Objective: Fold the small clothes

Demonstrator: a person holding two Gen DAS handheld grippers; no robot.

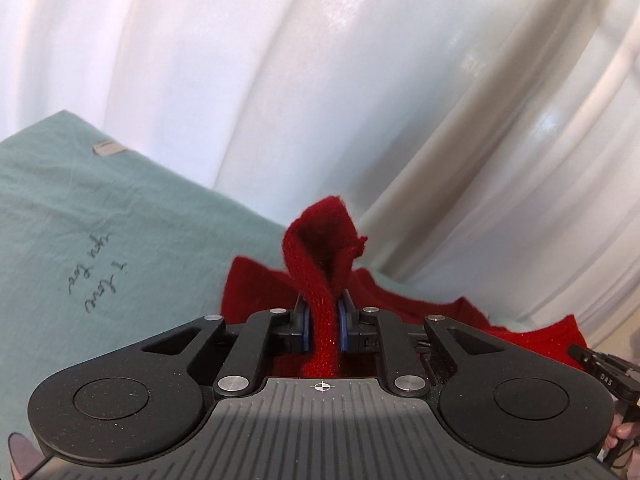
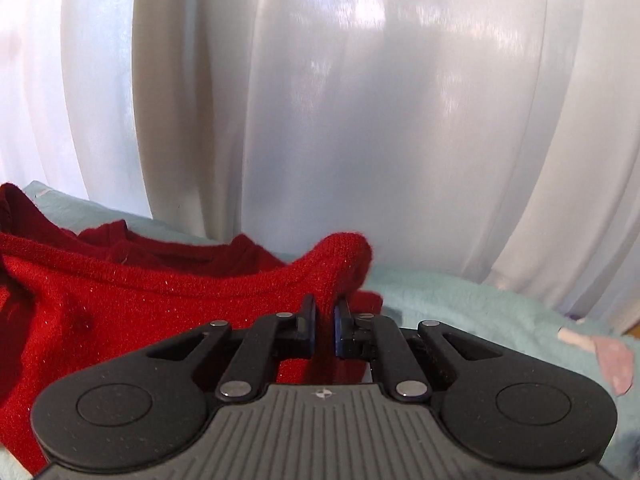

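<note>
Grip, L: left gripper [image 1: 323, 318] is pinching a rolled strip of the red knit garment [image 1: 320, 240] btwn its blue pads [image 1: 305, 326]; jaws are pressing nearly together, w/ a tuft sticking up past the tips at frame centre.
Grip, R: right gripper [image 2: 325, 318] is clamping another bunched bit of the same garment [image 2: 120, 300], jaws nearly together on cloth, a hump of knit rising just beyond the tips.
Why held so: prob. both are taking matching edges so the piece can be carried over and laid as one fold; judging only from the pose.
Pose: both tools are angling down toward the surface; in the left view the other tool's tip is peeking in at lower right, so the two are working near each other.
Garment place: rest of it is lying across the teal sheet [image 1: 100, 208], spreading over lower left of the right view.
Mid-ground: handwriting [image 1: 96, 276] on the sheet, left of centre; pinkish scrap [image 2: 614, 364] at right edge.
Far: white curtain [image 2: 360, 100] is filling the upper frame.
</note>
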